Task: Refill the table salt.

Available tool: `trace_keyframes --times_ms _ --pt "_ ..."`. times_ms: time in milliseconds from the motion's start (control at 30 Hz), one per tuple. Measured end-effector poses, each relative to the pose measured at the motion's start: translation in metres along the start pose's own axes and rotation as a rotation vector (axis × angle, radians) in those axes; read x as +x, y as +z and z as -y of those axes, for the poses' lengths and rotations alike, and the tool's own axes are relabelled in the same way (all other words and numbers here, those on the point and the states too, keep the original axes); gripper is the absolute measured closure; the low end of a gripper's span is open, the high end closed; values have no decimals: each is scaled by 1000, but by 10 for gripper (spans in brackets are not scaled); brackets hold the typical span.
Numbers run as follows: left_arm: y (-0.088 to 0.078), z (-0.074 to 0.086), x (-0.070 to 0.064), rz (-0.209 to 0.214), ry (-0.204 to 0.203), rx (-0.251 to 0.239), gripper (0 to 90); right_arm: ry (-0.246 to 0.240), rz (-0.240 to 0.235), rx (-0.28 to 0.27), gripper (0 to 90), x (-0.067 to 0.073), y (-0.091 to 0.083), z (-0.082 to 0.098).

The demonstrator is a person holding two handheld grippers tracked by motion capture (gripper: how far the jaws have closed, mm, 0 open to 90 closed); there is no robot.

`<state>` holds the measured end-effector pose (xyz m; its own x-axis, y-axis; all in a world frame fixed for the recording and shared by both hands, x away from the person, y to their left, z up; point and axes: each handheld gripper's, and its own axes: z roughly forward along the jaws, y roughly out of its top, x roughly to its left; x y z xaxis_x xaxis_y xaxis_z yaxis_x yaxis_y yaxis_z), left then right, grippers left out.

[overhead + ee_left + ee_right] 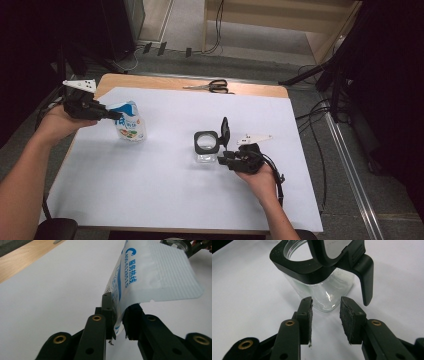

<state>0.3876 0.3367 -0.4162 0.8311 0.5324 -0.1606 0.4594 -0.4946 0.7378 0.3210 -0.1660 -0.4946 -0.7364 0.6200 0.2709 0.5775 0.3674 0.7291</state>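
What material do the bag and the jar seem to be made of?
Bag: thin glossy plastic film, probably; it bends, light passes through, and its sealed top edge is ribbed. Jar: clear glass or hard plastic, with bright glints on its wall. Its rim and lid look like matte black plastic.

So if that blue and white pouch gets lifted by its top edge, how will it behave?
Probably floppy: the pouch has a thin top flap that curls over where the left hand-held gripper pinches it. Likely light, since it stands on its own. It may sag or swing.
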Motion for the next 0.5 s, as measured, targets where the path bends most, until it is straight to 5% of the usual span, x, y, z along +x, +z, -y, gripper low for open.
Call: trace_keyframes --times_ms 200,500 --pt "2 -7 -11 -6 16 5 894 -8 -6 -4 641 2 1 0" --pt "5 -25 -33 -43 -54 -12 900 -27 -20 -37 655 15 -9 1"
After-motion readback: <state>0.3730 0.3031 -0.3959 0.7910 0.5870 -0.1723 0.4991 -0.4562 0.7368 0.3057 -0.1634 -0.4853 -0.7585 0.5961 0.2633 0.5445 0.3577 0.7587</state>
